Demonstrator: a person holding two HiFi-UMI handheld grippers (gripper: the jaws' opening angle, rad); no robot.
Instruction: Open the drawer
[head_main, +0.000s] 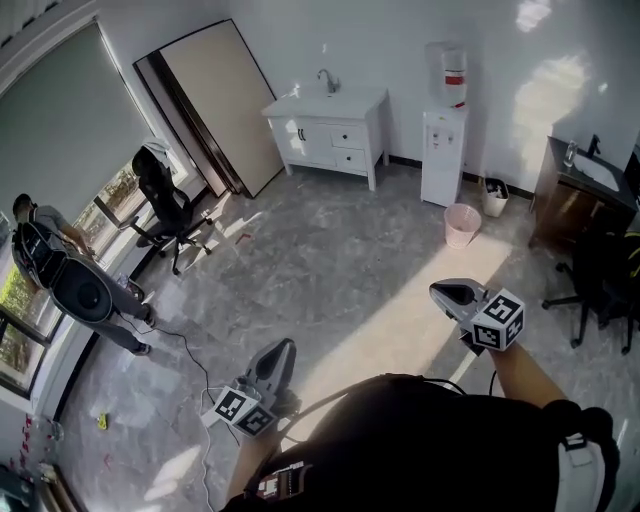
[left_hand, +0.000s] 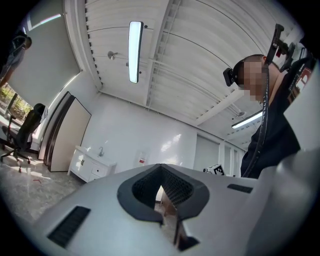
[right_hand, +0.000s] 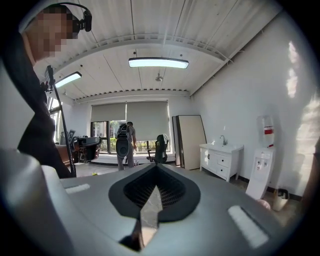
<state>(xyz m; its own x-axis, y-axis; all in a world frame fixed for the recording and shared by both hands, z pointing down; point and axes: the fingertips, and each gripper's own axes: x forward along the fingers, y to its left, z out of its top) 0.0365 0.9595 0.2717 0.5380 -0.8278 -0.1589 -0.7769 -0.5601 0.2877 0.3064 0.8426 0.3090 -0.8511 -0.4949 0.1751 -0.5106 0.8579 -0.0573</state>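
Observation:
Against the far wall stands a white sink cabinet (head_main: 330, 135) with two small drawers (head_main: 349, 147) on its right half, both closed. It also appears in the left gripper view (left_hand: 90, 167) and the right gripper view (right_hand: 220, 159), small and distant. My left gripper (head_main: 286, 347) is held low near my body, jaws shut with nothing between them (left_hand: 161, 192). My right gripper (head_main: 445, 292) is held out further right, also shut and empty (right_hand: 152, 200). Both are far from the cabinet, with grey floor between.
A water dispenser (head_main: 443, 150) and a pink bin (head_main: 461, 225) stand right of the cabinet. A large board (head_main: 215, 105) leans on the wall at its left. An office chair (head_main: 165, 205) and a person with a backpack (head_main: 70, 280) are at the left; a dark desk (head_main: 580, 195) at the right.

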